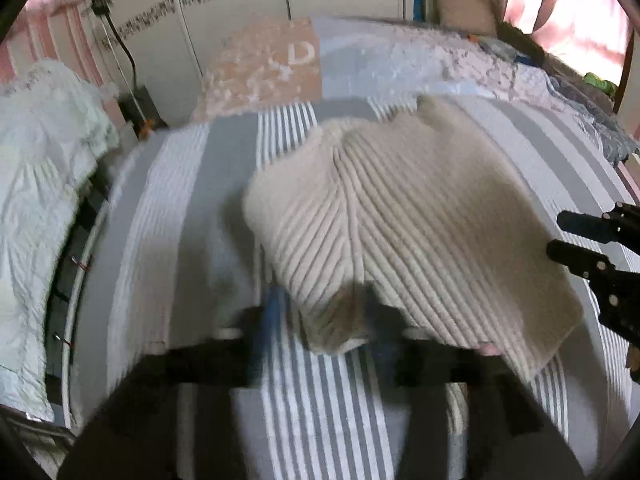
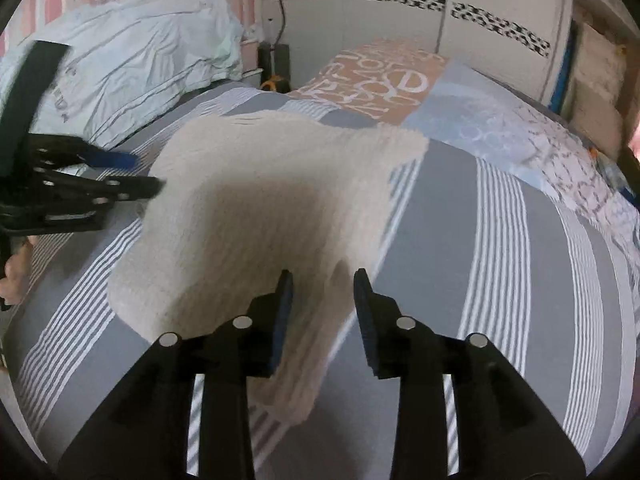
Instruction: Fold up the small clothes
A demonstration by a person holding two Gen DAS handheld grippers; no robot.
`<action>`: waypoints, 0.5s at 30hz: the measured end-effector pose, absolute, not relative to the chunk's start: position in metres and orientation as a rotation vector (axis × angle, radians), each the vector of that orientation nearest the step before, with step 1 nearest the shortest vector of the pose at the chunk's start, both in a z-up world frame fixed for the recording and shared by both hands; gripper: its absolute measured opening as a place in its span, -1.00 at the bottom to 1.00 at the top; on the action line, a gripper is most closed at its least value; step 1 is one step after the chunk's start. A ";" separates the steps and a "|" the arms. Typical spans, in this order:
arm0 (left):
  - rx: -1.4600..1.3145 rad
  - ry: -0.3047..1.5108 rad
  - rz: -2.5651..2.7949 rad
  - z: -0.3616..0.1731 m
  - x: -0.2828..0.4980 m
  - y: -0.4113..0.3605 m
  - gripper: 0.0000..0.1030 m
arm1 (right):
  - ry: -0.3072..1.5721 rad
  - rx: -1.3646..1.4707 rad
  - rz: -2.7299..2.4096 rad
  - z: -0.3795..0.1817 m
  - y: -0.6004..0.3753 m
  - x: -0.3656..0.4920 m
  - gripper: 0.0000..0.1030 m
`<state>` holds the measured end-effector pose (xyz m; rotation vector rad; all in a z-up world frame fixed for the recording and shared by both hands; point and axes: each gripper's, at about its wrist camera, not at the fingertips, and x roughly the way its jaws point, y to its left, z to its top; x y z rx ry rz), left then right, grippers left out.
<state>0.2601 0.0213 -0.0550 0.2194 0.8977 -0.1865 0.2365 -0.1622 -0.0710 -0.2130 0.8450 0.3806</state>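
Right tongs [image 2: 323, 280] are sitting released in front of me, their blue-padded fingers [image 2: 285, 316] spread apart over the near edge of the cream ribbed sweater [image 2: 256, 208], gripping nothing. I am seeing the sweater lying partly folded on the grey-and-white striped bed [image 2: 500, 248]. My left tongs [image 1: 320, 320] are blurring at the sweater's near corner, and I cannot tell whether they are clenched. Farther out, a pale green duvet [image 2: 132, 52] is bunching up beside the bed.
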 end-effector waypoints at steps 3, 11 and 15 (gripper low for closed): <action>0.257 0.881 -0.231 -0.050 0.247 0.007 0.29 | 0.876 -0.265 0.380 -0.086 -0.155 0.234 -0.37; 0.417 0.925 -0.189 -0.103 0.245 -0.025 0.30 | 0.901 -0.283 0.382 -0.110 -0.159 0.236 -0.37; 0.369 0.937 -0.195 -0.104 0.249 -0.017 0.32 | 0.904 -0.275 0.382 -0.107 -0.160 0.235 -0.33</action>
